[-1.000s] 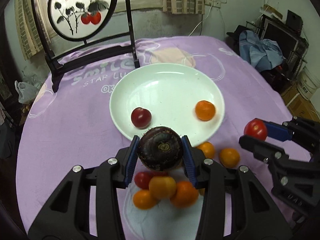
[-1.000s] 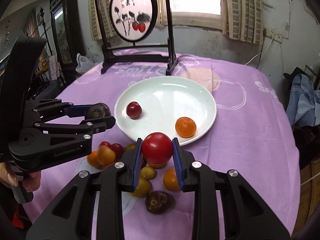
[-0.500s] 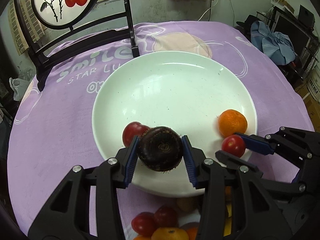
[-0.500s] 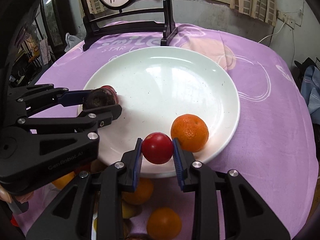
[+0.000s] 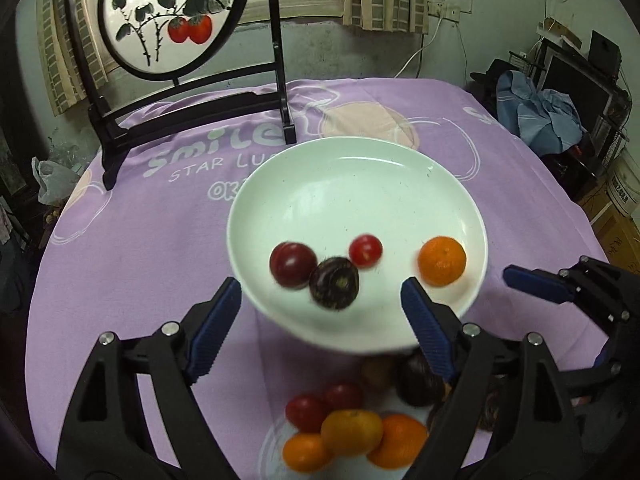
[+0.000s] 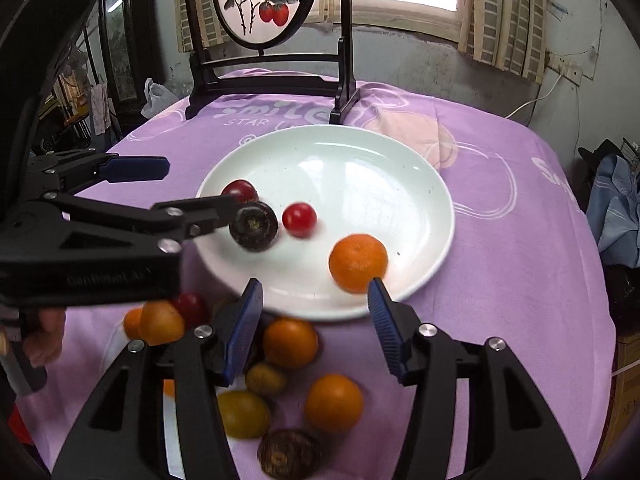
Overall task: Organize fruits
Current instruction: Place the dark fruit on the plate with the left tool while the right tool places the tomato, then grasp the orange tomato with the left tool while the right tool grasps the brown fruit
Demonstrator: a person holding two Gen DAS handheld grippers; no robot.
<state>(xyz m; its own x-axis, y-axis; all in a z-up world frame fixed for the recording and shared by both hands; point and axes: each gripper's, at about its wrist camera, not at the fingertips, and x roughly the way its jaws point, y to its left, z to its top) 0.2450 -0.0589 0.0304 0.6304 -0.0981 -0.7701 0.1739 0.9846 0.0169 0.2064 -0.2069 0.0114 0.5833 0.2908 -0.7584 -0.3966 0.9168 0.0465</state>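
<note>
The left tongs point(image 5: 320, 316) are wide open and hold nothing. The right tongs point(image 6: 316, 316) are wide open too, with nothing in them. Both sit at the near edge of the white plate point(image 5: 360, 184).

Four fruits lie on the plate. The dark purple fruit point(image 5: 334, 283) is round and its stem end faces up. It touches a dark red plum point(image 5: 293, 265) on its left. A small red tomato point(image 5: 365, 251) is just beside it, and an orange point(image 5: 442, 261) is near the right rim.

More fruit is piled on the purple cloth point(image 5: 132, 240) over the surface, close to the tongs. A round picture on a black stand point(image 5: 172, 20) is behind the plate
</note>
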